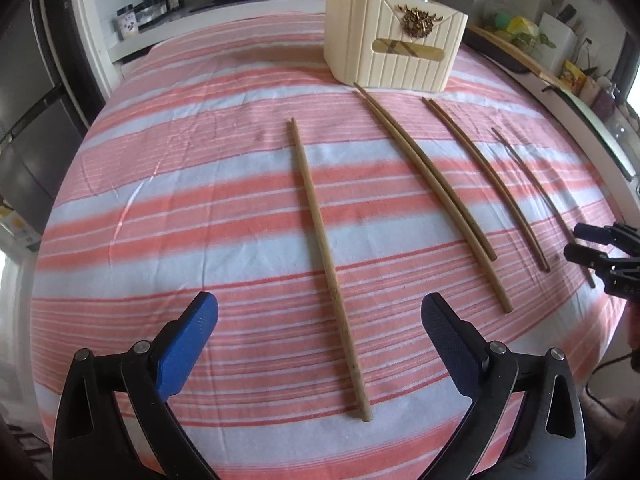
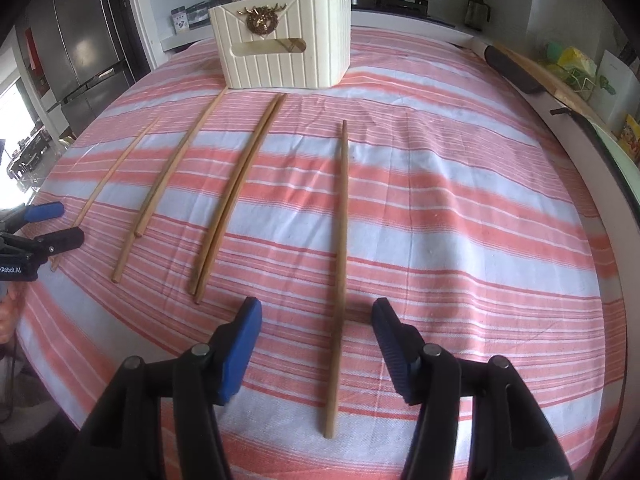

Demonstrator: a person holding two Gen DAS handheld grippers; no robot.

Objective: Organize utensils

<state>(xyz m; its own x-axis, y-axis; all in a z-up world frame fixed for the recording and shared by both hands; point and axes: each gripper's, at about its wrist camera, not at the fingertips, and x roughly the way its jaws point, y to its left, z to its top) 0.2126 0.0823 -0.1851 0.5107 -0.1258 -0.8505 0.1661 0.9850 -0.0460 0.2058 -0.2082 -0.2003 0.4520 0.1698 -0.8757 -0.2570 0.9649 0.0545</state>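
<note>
Both grippers, left (image 1: 320,320) and right (image 2: 316,320), hung spread, each straddling a chopstick (image 1: 326,256) pointing 12 o'clock toward holder (image 1: 394,36).

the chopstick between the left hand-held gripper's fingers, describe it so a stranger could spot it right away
Start at the cream storage box at the far end of the pink-and-white striped cloth. Four groups of wooden chopsticks lie in front of it. Yours is the leftmost chopstick: it lies alone, with the widest gap from the others, between the open left hand-held gripper fingers.
</note>
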